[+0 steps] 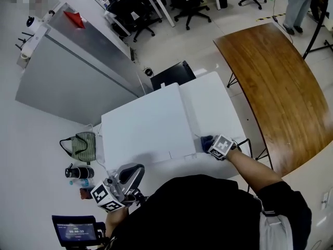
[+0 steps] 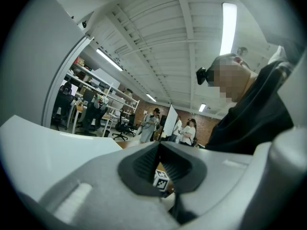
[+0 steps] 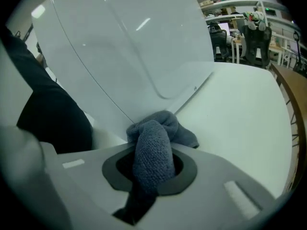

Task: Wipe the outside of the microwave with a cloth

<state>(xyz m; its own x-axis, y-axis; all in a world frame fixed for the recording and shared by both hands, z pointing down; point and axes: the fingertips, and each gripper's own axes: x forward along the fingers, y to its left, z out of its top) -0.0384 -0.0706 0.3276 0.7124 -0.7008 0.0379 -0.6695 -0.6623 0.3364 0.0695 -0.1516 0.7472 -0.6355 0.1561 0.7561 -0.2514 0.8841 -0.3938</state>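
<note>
Seeing right claw (image 1: 212, 146) clamped on the grey cloth (image 3: 152, 152), pressed against the white microwave (image 1: 143, 124) at its near right corner, on the white tabletop (image 1: 216, 105). I read left claw (image 2: 159, 147) as closed, empty, aimed at the ceiling. Wooden table (image 1: 270, 77) and office chairs (image 1: 192, 4) beyond.

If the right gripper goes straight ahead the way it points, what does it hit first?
The microwave's side wall, low by the table. The cloth held in the right gripper leads and seems nearly touching it.
</note>
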